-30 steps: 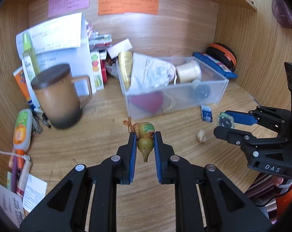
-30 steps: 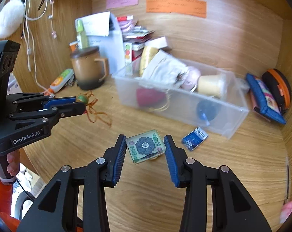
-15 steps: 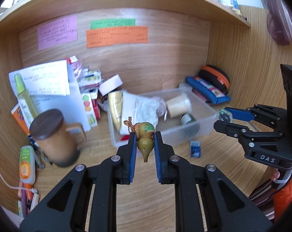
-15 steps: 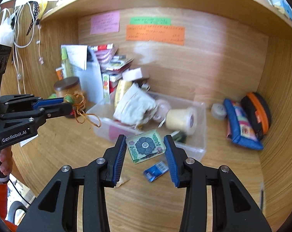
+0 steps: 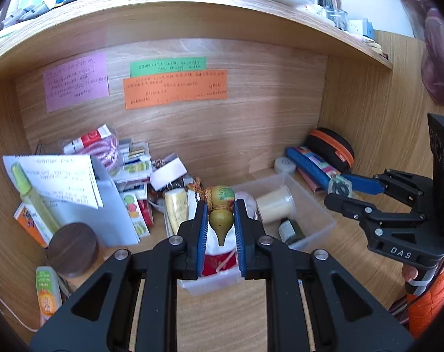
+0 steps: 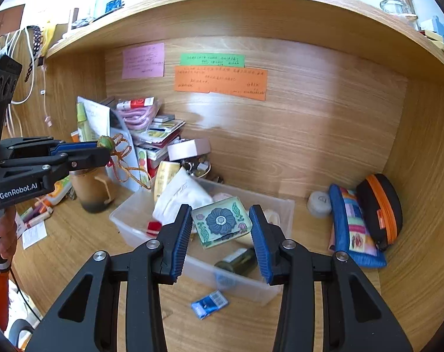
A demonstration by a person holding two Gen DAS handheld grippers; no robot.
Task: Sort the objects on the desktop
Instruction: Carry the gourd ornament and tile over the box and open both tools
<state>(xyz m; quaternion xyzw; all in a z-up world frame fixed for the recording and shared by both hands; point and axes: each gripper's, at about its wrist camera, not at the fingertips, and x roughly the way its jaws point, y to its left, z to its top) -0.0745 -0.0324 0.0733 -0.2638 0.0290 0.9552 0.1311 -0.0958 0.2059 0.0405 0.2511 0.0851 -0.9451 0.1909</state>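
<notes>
The wooden worktop sits in an alcove with pink, green and orange notes on its back wall. On it stands a clear bin holding a white pouch, a cream roll and a dark bottle. The left hand-held gripper is raised above the bin's near end, its blue pads closed on a small gourd, stem end pointing back toward the camera. Only the right wrist view shows the gourd's orange cord dangling loose below the pads. The right hand-held gripper holds a glass tile with a blue flower, tilted between its pads, above the bin; the left wrist view shows that tile only edge-on. The right wrist view alone shows a small blue packet lying on the worktop just in front of the bin. A brown mug stands left of the bin; in the left wrist view only its dark lid is seen. A blue pouch and a black case lie at the right.
</notes>
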